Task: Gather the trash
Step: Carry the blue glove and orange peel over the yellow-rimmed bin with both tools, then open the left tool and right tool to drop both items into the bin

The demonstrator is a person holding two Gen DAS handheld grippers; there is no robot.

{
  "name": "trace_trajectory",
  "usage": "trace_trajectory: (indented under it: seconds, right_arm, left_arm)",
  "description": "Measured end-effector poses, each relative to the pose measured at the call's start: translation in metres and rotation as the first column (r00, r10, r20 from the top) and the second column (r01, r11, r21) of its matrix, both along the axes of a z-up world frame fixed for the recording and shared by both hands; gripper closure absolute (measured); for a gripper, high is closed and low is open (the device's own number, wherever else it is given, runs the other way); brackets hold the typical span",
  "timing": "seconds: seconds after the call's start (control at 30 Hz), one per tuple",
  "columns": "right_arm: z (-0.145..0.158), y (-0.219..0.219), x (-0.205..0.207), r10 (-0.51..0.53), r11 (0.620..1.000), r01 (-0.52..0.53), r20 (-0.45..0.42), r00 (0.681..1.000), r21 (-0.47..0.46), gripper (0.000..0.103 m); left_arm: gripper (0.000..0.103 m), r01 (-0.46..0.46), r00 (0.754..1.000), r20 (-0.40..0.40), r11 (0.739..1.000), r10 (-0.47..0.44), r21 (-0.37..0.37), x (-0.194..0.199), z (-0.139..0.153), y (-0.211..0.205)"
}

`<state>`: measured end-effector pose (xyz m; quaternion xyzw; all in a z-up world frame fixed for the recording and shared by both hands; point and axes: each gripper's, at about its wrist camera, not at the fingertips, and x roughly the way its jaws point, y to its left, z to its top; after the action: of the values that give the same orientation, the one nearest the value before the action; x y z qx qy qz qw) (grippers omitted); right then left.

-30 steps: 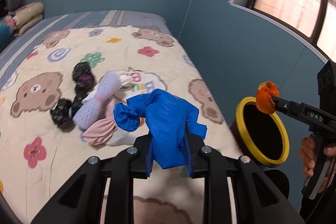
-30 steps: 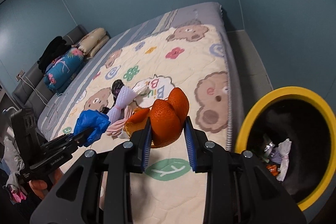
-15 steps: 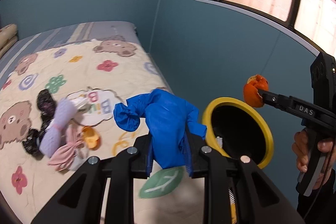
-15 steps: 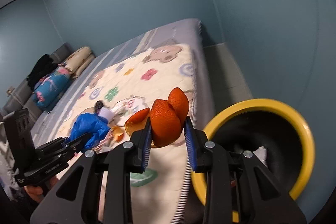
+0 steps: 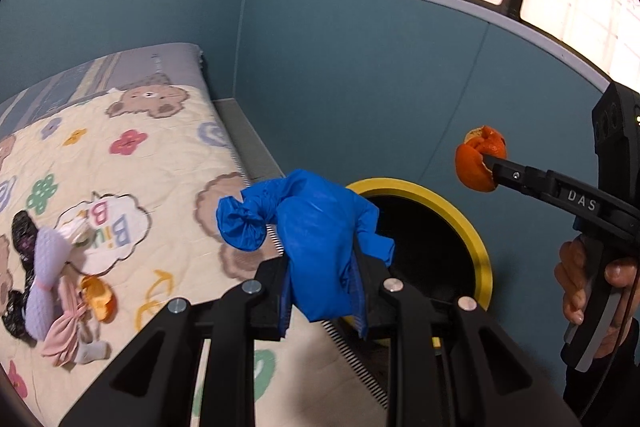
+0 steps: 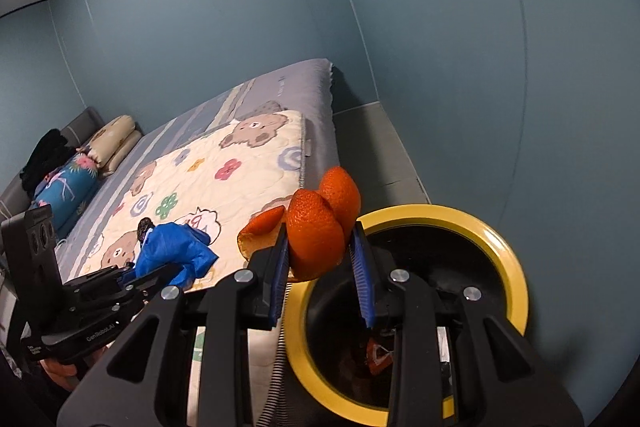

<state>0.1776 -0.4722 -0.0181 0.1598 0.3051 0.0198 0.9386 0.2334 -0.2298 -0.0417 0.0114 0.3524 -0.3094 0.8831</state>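
blue glove (image 5: 320, 251): crumpled, hanging near bin's left rim | orange peel (image 6: 320, 231): curled, sitting over yellow-rimmed bin (image 6: 508, 259)

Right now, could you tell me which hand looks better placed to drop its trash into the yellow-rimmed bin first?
Probably the right: its claw holds the orange peel at the bin rim, while the left claw's blue glove hangs over the bed edge.
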Motion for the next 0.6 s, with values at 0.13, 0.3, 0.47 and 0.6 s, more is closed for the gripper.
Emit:
trace_trajectory:
  seconds: [0.13,0.3,0.47,0.6]
  right_arm:
    - [-0.004,-0.013,-0.002,-0.038,0.999,0.038,-0.001,0.999,-0.011,0.075]
    - [-0.014,-0.027,0.001,-0.062,0.998,0.062,-0.022,0.998,-0.006,0.075]
    - [-0.024,-0.04,0.008,-0.102,0.995,0.101,-0.037,0.994,-0.012,0.075]
    - [-0.034,-0.053,0.015,-0.133,0.991,0.133,-0.052,0.99,-0.007,0.075]
  left_arm:
    - [0.081,0.032,0.999,-0.008,0.999,-0.032,0.01,0.005,-0.004,-0.02]
    - [0.081,0.064,0.998,-0.022,0.998,-0.063,0.025,0.01,-0.009,-0.04]
    - [0.081,0.092,0.995,-0.037,0.995,-0.091,0.036,0.016,-0.019,-0.061]
    - [0.081,0.117,0.992,-0.058,0.993,-0.115,0.032,0.022,-0.027,-0.076]
